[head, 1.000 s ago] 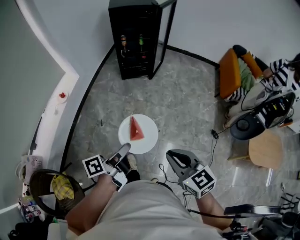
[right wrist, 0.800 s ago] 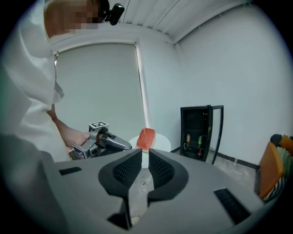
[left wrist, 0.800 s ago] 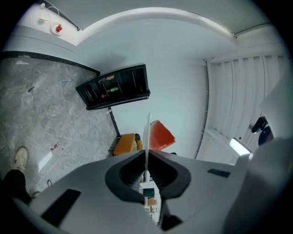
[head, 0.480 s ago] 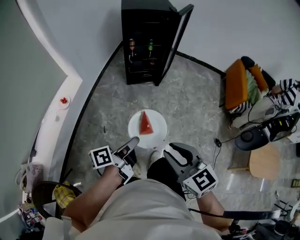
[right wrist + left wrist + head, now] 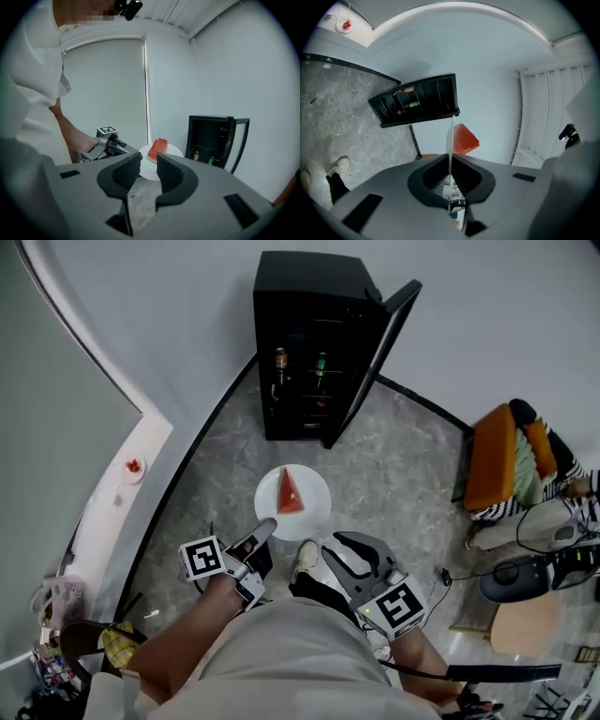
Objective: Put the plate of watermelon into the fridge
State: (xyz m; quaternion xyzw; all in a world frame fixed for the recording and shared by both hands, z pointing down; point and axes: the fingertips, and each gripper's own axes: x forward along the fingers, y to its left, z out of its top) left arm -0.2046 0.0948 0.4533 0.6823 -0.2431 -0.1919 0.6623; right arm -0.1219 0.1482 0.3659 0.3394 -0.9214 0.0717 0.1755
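Fingers (image 5: 425,172) of the left gripper (image 5: 266,525) are clenched on the near rim of the white plate (image 5: 313,510); in the left gripper view the plate (image 5: 451,136) shows edge-on as a thin white line running straight out from between the pressed pads. Fingers (image 5: 125,172) of the right gripper (image 5: 343,546) are released and stand apart; only floor and wall show in the gap, and nothing is held.

Plate position: held out level in front of the person, above the grey marbled floor (image 5: 394,456), between the person and the fridge (image 5: 314,334) and short of it; the right gripper hangs just beside the plate's near edge, apart from it.

Watermelon (image 5: 289,493): one red wedge lying on the plate, roughly at its middle; long axis runs from the person toward the fridge; the narrow tip points at the fridge and the broad end faces the left gripper. In the left gripper view the wedge (image 5: 464,139) sits to the right of the plate's edge; in the right gripper view the wedge (image 5: 158,149) and plate (image 5: 175,150) appear just beyond the open fingers.

Fridge: black, upright against the wall; its door (image 5: 388,357) is swung open to the right in the head view; two bottles (image 5: 280,360) stand on a shelf inside.
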